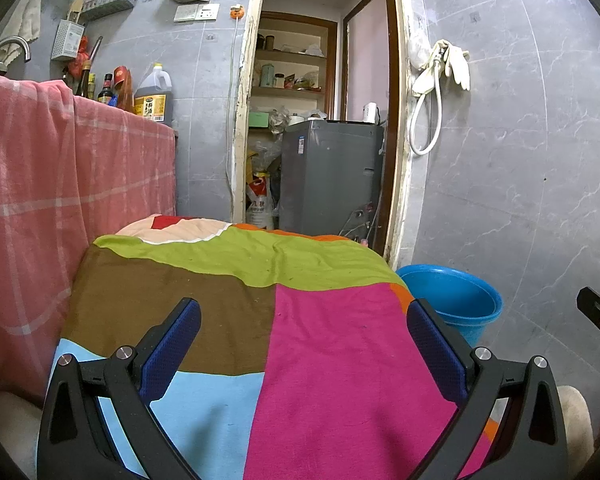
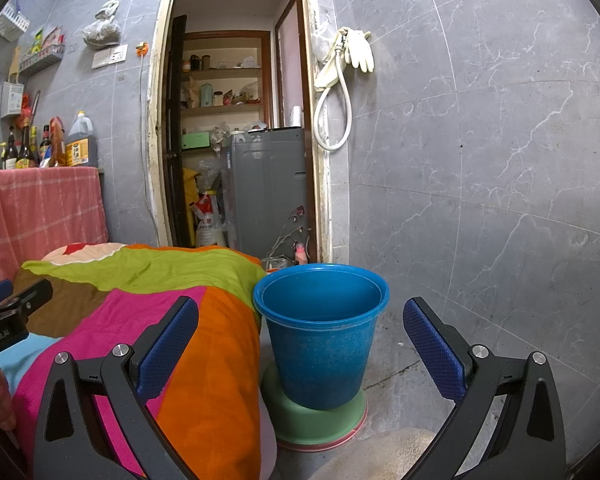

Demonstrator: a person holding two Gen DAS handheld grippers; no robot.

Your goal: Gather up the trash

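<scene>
Two grippers are hanging spread wide with nothing between their pads; the left gripper (image 1: 304, 340) is hovering over the patchwork cloth (image 1: 236, 320), and the right gripper (image 2: 300, 340) is facing the blue bucket (image 2: 320, 344). No trash is showing on the cloth or on the floor in either view, so how it will handle is resting on guesswork; household scraps are likely light, soft and crushable, calling for a gentle pinch across the middle. The bucket, probably the bin, is standing just beside the cloth-covered surface, sitting on a green basin (image 2: 316, 420); its inside is looking bare. It is appearing to be thin, stiff plastic, light and easily tipped on that perch; if it is needing moving, the rim is looking like the sensible hold.
</scene>
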